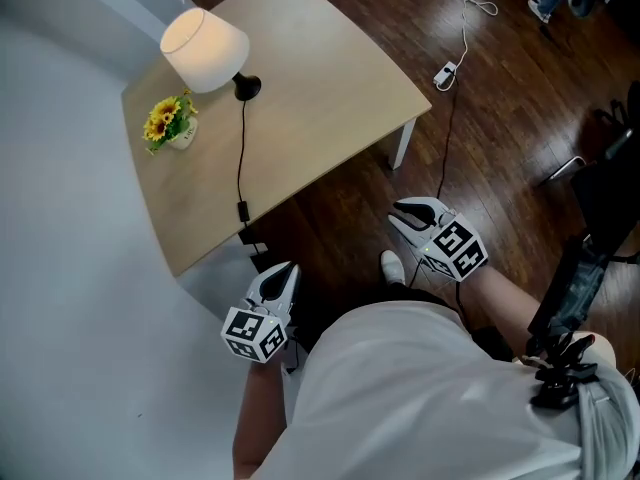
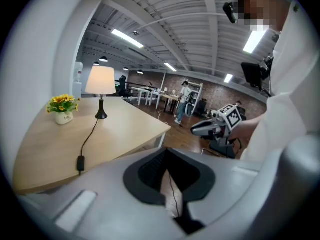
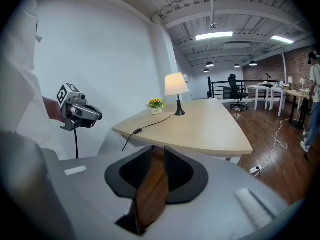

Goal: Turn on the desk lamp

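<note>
A desk lamp (image 1: 205, 48) with a cream shade and black base stands at the far left corner of the pale wooden table (image 1: 330, 88); its shade looks unlit. Its black cord runs to an inline switch (image 1: 243, 211) near the table's front edge. The lamp (image 2: 100, 80) and the switch (image 2: 80, 163) also show in the left gripper view. My left gripper (image 1: 287, 268) hangs just off the table's near edge, jaws together and empty. My right gripper (image 1: 397, 211) hovers over the floor to the right, jaws a little apart with nothing between them. Both are well short of the lamp (image 3: 174, 84).
A small white pot of yellow flowers (image 1: 170, 120) stands beside the lamp. A white wall runs along the left. A white cable with a plug block (image 1: 445, 73) lies on the dark wood floor. Black gear (image 1: 590, 258) stands at the right. Far off are desks and people.
</note>
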Demonstrator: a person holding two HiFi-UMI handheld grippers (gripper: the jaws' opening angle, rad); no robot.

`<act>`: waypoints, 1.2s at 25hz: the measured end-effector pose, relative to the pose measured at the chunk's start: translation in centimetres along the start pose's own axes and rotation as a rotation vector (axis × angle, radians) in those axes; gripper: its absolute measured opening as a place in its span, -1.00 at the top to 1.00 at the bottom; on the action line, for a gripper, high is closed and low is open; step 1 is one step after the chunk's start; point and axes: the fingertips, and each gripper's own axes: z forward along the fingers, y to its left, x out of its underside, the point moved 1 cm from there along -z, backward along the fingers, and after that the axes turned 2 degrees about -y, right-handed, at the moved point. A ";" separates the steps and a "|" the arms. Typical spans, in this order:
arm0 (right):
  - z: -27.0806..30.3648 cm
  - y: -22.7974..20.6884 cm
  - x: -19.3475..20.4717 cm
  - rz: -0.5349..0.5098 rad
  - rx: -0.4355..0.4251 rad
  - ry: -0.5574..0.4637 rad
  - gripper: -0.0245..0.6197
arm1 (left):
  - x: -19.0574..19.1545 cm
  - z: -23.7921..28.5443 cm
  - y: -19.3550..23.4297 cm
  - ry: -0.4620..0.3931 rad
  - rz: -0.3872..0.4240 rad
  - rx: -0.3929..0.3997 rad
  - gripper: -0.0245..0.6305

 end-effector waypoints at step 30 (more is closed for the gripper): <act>-6.2 21.4 0.8 -0.081 0.068 -0.046 0.63 | 9.6 -19.9 -2.8 -0.185 0.017 -0.016 0.87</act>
